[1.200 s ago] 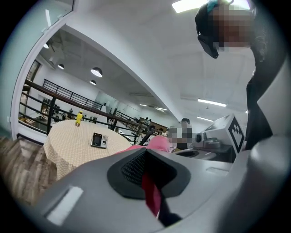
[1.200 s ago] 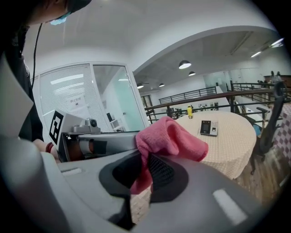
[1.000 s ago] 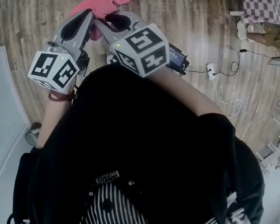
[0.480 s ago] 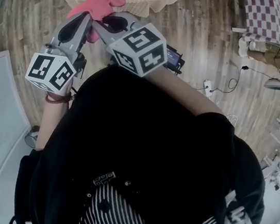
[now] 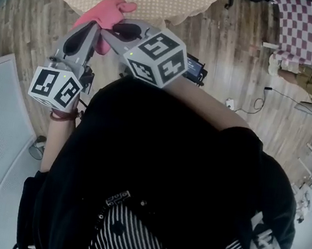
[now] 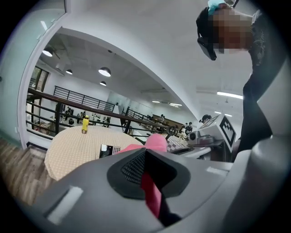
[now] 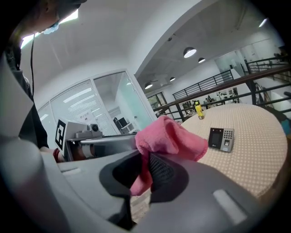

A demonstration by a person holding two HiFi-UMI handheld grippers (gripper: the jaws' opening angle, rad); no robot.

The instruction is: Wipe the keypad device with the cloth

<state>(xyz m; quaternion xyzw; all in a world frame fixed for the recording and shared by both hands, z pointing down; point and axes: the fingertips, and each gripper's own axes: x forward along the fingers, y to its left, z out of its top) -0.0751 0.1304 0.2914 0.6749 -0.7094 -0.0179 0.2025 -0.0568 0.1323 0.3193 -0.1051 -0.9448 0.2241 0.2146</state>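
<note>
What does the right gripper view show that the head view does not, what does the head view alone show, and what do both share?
Only the right gripper view shows the keypad device and a yellow bottle on the round table. It alone shows the right gripper with its jaws shut on the pink cloth. Only the head view shows the checked table, the wooden floor and the right gripper's marker cube. Both show the pink cloth, the round table and the left gripper.
</note>
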